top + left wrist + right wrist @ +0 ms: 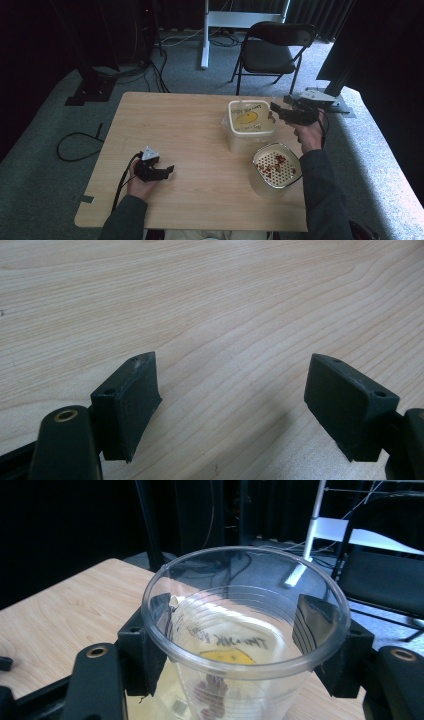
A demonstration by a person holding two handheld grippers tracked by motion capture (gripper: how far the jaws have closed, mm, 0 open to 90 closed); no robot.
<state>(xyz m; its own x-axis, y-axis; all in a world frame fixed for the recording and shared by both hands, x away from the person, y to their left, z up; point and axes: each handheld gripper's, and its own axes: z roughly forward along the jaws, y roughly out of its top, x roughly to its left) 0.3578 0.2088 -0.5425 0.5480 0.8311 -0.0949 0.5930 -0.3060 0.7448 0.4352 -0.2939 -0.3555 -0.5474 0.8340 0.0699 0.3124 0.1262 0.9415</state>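
Observation:
My right gripper (239,614) is shut on a clear plastic cup (235,667), its pads pressing on both sides just under the rim. The cup is upright. Through its wall I see a white lid with a yellow face (226,656) and some dark red bits near the bottom; I cannot tell whether those lie in the cup or below it. In the high view the right gripper (278,113) hangs at the right edge of a white square tub (250,131). My left gripper (169,171) rests low at the front left, jaws wide open (232,390) over bare wood.
A round white bowl (276,167) with holes and red pieces stands in front of the tub, near the table's right front corner. A folding chair (275,47) stands behind the wooden table (170,120). Cables lie on the floor at the left.

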